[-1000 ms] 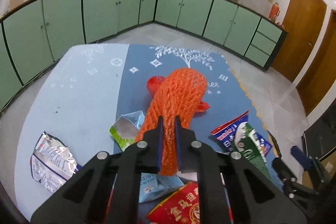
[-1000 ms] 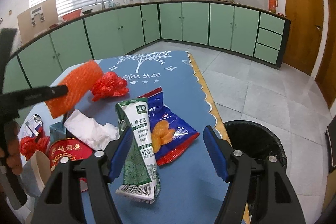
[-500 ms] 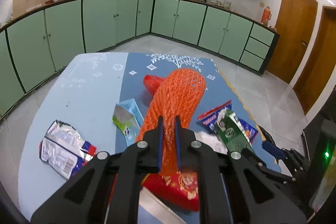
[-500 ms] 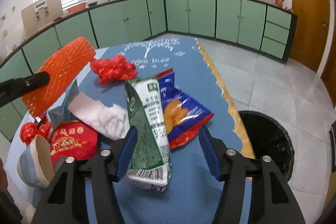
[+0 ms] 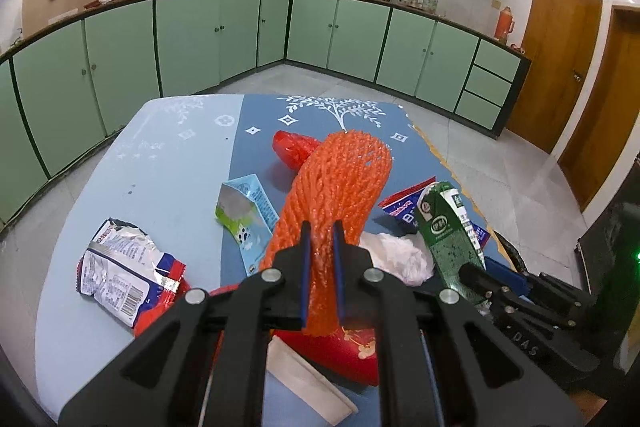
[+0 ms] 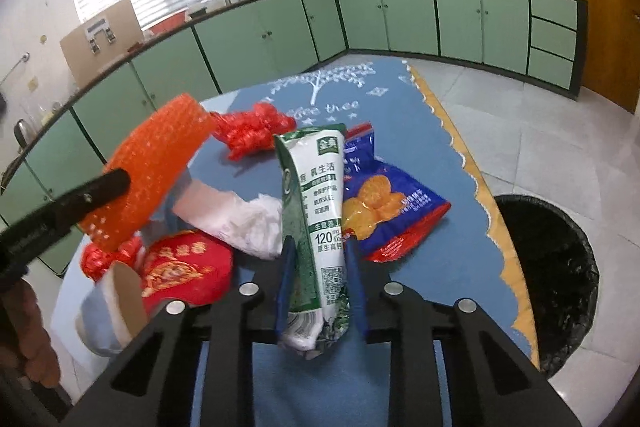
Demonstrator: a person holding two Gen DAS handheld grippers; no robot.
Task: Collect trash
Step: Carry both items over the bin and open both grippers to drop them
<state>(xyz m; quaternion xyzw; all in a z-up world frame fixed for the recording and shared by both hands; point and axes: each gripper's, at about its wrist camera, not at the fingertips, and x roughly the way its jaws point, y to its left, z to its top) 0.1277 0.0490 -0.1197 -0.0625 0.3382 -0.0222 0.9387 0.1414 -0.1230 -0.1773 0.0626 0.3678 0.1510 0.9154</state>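
Observation:
My left gripper [image 5: 319, 233] is shut on an orange foam net sleeve [image 5: 340, 183] and holds it above the table; the sleeve also shows in the right wrist view [image 6: 152, 171]. My right gripper [image 6: 318, 251] is shut on a green-and-white milk pouch [image 6: 320, 203], which shows in the left wrist view [image 5: 448, 231] too. A black-lined trash bin [image 6: 556, 275] stands on the floor right of the table.
On the blue tablecloth [image 6: 400, 131] lie a blue snack bag [image 6: 384, 207], a red plastic bag [image 6: 256, 131], white tissue [image 6: 248, 219], a red packet [image 6: 184, 271], a silver wrapper [image 5: 120, 267] and a small pouch [image 5: 244, 211]. Green cabinets [image 5: 200, 35] ring the room.
My right gripper closed on the green milk pouch and lifted it. My left gripper rose and drew back with the orange sleeve still in it.

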